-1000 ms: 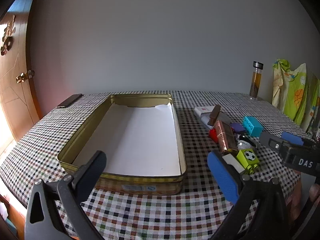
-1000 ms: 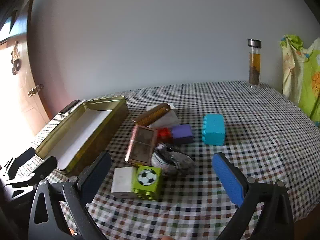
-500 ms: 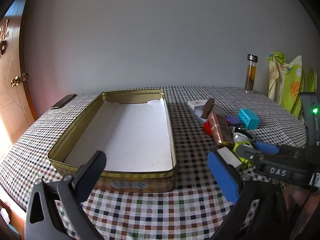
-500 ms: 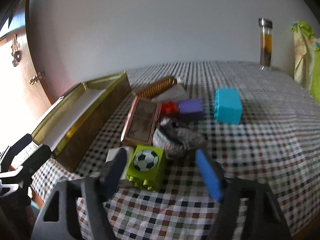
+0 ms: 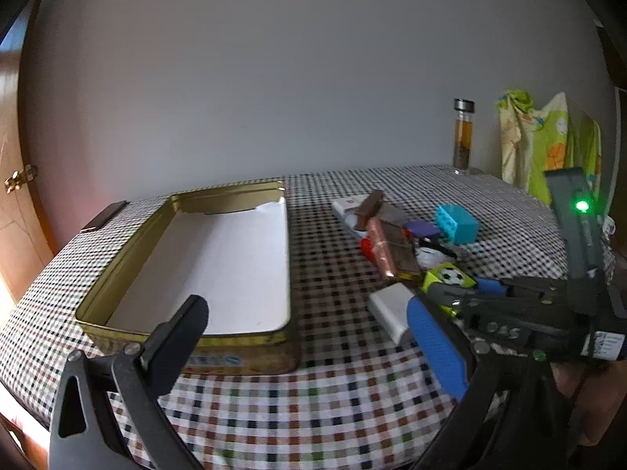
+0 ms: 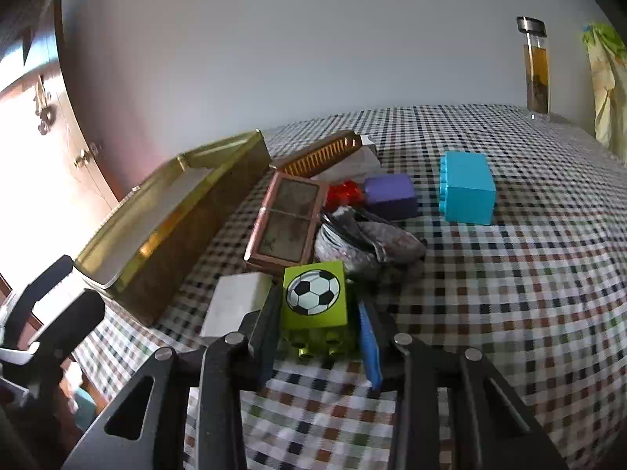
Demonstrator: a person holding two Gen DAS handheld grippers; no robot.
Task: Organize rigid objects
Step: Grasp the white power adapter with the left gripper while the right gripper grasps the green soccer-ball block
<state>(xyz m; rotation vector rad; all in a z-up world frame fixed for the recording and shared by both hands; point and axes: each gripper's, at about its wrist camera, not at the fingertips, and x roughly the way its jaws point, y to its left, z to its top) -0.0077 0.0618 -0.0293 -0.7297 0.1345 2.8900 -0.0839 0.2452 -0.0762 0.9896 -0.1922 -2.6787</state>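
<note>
Right gripper point(image 6: 319, 333) fingers closed around green soccer block point(image 6: 315, 299), block on table at near edge of clutter, touching white block point(image 6: 235, 305). Gold tin point(image 5: 203, 258) lies left of block, long axis running away from camera. Left gripper point(image 5: 309, 337) spread wide, empty, hovering at tin's near end.

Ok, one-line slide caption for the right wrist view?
Right gripper closed on the green soccer block, beside the gold tin.

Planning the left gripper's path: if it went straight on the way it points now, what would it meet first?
Probably the gold tin: its near wall lies directly ahead of the open left gripper, low between the fingers. Depth is unclear, so a higher line might pass over the rim into the tin's white-lined inside.
</note>
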